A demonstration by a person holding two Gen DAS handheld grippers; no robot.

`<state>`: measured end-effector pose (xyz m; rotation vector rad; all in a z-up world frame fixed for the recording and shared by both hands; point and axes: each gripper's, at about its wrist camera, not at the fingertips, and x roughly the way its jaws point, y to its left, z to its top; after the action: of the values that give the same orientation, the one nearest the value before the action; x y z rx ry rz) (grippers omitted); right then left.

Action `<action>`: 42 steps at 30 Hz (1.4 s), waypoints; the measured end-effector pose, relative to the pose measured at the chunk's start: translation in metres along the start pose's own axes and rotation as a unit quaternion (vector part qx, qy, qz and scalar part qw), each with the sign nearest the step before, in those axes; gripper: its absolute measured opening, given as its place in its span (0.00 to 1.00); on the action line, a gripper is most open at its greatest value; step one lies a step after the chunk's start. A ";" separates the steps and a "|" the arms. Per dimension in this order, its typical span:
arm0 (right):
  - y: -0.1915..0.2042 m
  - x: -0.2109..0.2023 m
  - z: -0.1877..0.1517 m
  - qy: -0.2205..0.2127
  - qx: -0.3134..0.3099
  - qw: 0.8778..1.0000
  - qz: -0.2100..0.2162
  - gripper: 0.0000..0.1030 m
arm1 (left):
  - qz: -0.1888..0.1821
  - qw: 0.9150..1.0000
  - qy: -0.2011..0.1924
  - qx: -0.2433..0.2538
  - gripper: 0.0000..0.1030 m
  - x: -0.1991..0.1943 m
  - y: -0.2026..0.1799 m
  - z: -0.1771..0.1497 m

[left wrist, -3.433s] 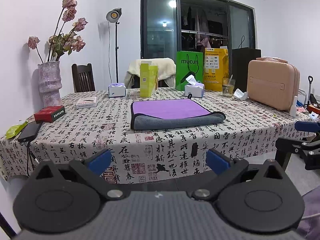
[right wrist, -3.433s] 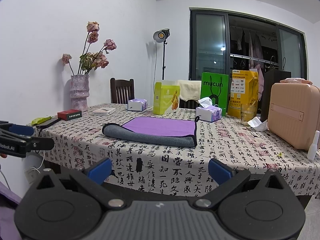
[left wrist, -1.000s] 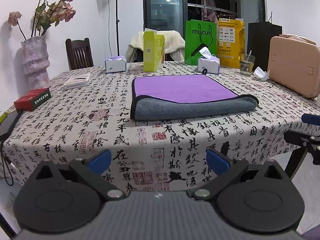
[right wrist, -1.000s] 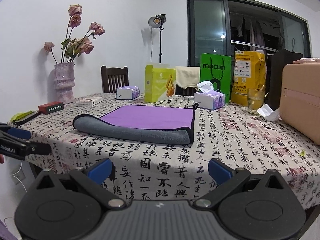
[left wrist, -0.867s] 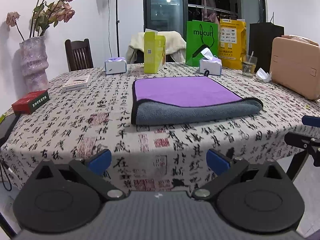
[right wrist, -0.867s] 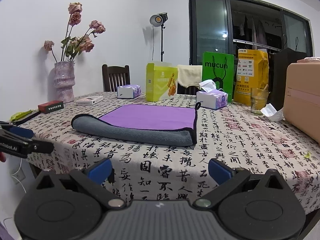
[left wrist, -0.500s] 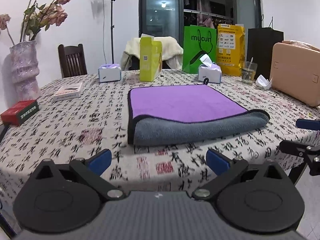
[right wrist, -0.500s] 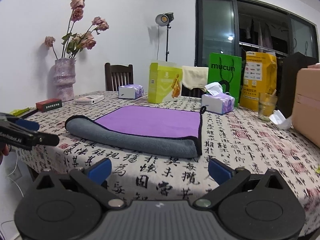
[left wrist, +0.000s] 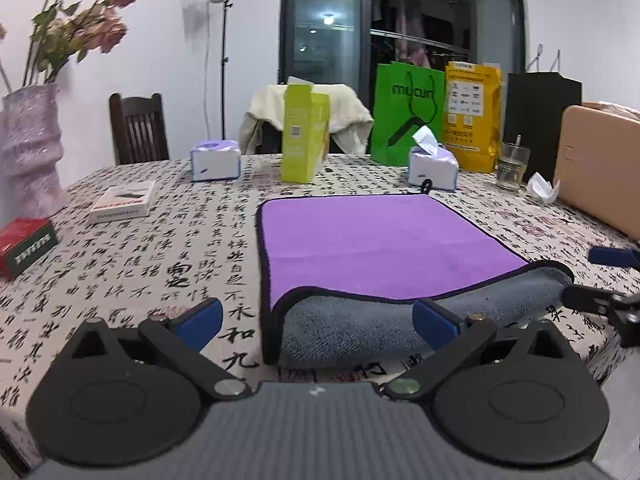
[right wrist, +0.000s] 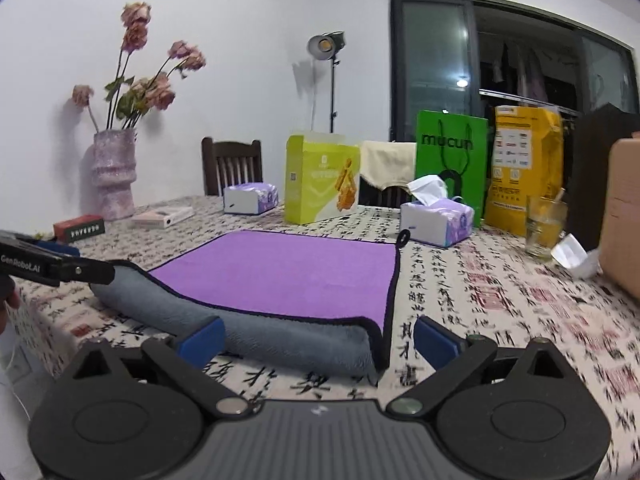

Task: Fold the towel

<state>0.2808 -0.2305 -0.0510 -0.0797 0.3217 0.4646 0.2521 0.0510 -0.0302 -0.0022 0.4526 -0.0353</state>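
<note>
Left wrist view: left hand-held gripper [left wrist: 316, 318] spread wide at the folded towel's [left wrist: 372, 236] near-left corner; right hand-held gripper [right wrist: 318, 340] wide too, near-right corner. Towel flat on counter [left wrist: 180, 248].

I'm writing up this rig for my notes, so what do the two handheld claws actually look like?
They match. The left claw and right claw each have a ribbed dark grey body, two round black discs, black linkage arms with silver pivot screws, and blue fingertip pads. Seen side-on from the right wrist, the left one carries white "GenRobot.AI" lettering. No cables or sleeves show.
</note>
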 end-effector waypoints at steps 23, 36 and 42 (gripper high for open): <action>-0.029 0.053 0.001 0.070 0.032 0.997 0.028 0.30 | 0.011 0.998 0.065 -0.003 0.41 0.033 0.003 -0.003; -0.021 0.049 0.008 0.066 -0.003 0.998 0.023 0.04 | 0.022 0.998 0.030 0.042 0.05 0.024 -0.008 0.010; -0.025 0.050 0.025 0.048 -0.014 0.998 0.023 0.04 | 0.023 0.999 0.016 0.045 0.05 0.029 -0.002 0.026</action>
<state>0.3413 -0.2280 -0.0438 -0.1224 0.4120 0.5123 0.2893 0.0476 -0.0189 0.0963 0.4822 -0.0109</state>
